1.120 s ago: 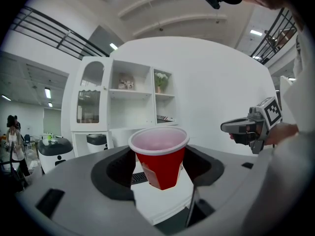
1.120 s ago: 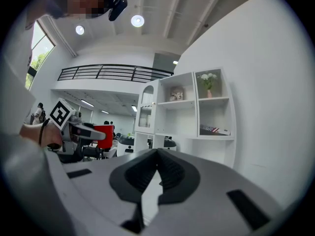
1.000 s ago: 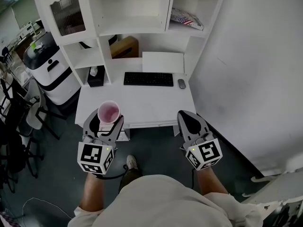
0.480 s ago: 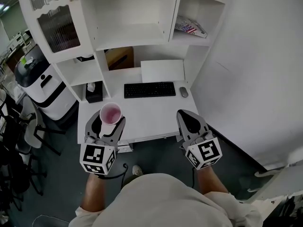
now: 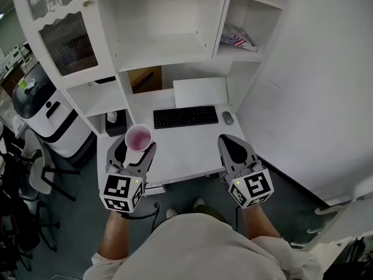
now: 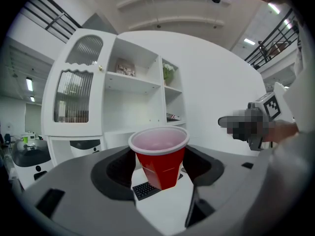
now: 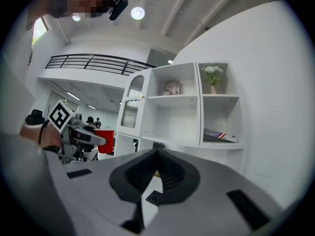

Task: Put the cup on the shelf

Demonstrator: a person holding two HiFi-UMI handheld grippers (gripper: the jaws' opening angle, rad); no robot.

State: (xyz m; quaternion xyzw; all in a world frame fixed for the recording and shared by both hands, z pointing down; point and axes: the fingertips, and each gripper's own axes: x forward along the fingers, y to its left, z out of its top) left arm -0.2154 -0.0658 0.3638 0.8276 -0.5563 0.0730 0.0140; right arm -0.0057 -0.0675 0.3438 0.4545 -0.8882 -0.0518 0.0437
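The left gripper [image 5: 134,149] points forward, roughly level, over the front left corner of the surface [image 5: 186,147]. Its jaws stand wide and press on either side of an upright red cup [image 5: 139,137]. The right gripper [image 5: 228,143] lies parallel to it at the front right edge, jaws together and empty. The left forearm [image 5: 113,241] and right forearm [image 5: 259,226] both reach forward, bare.

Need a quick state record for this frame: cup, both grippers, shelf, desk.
cup: red, upright, off the desk
left gripper: shut on cup
right gripper: shut, nothing held
shelf: white unit behind desk, wide middle bay bare
desk: white; keyboard and mouse at the back
task state: cup not yet on shelf
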